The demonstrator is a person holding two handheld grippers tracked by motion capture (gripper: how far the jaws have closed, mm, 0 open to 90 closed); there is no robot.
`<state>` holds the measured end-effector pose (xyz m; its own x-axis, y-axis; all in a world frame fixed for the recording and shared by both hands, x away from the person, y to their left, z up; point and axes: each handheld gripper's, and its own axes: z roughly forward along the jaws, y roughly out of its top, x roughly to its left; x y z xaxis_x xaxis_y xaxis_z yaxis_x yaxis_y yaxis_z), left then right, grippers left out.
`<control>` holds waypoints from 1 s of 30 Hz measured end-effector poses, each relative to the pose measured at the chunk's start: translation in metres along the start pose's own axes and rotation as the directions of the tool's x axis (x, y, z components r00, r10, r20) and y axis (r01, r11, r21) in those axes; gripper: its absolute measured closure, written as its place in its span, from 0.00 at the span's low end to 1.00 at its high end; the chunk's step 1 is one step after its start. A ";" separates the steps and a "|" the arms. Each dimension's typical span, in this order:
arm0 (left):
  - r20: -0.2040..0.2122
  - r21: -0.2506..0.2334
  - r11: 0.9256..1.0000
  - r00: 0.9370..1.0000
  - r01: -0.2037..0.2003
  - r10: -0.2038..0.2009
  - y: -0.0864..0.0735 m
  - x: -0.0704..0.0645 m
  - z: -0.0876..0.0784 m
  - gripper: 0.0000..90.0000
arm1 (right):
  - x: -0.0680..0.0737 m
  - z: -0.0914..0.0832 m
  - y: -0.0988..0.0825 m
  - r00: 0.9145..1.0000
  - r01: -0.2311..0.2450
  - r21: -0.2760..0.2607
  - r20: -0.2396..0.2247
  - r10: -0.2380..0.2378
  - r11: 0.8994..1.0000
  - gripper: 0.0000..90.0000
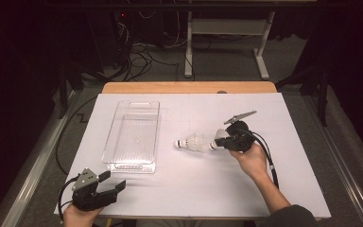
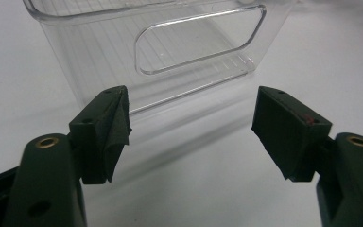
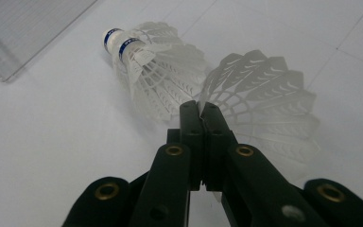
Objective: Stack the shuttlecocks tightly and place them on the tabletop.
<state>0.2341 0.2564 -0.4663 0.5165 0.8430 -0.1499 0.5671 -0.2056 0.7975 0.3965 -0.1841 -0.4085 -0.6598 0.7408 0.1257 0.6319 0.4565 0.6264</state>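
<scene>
The right tongs (image 3: 201, 106) are closed on the feathered skirt rim of a shuttlecock (image 3: 269, 99); the jaws stand pressed together with a thin edge of the white plastic skirt pinched between them. A second shuttlecock (image 3: 146, 61), with a blue band round its cork, lies just beside the held one, the 2 skirts touching or nearly so, cork pointing toward the clear plastic bin (image 1: 133, 135). In the high view both shuttlecocks (image 1: 194, 142) sit near the middle of the white surface (image 1: 194, 189), to the right of the bin, with the right tongs (image 1: 220, 142) at their right end.

These things look very light and springy: the lattice skirt will likely flex and could crumple or crack under a hard squeeze, and a grip on the thin rim may let the shuttlecock swing or slip. The cork end seems the firmer place to hold, though it is round and smooth; the skirt rim is easier to reach but weaker.

The left tongs (image 2: 191, 127) are open, empty, low over the near left corner of the surface, facing the bin's end wall with its handle slot (image 2: 201, 40).

Room is generous: bare surface lies between shuttlecocks and bin, and the bin's top is open. Its raised rim is the 1 edge to clear on the way in
</scene>
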 end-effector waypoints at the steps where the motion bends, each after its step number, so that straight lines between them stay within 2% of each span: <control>1: 0.000 0.001 1.000 1.000 0.001 -0.001 0.000 0.000 0.000 0.33 | 0.000 0.000 0.000 1.000 -0.002 -0.004 -0.002 0.002 1.000 1.00; 30: 0.005 0.005 1.000 1.000 0.005 -0.005 0.000 0.000 0.000 0.33 | 0.004 0.018 0.007 0.998 -0.053 -0.050 -0.032 0.051 0.997 1.00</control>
<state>0.2343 0.2566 -0.4665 0.5172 0.8413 -0.1569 0.5730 -0.2043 0.7937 0.4053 -0.1687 -0.4176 -0.6393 0.7470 0.1825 0.6447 0.3912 0.6568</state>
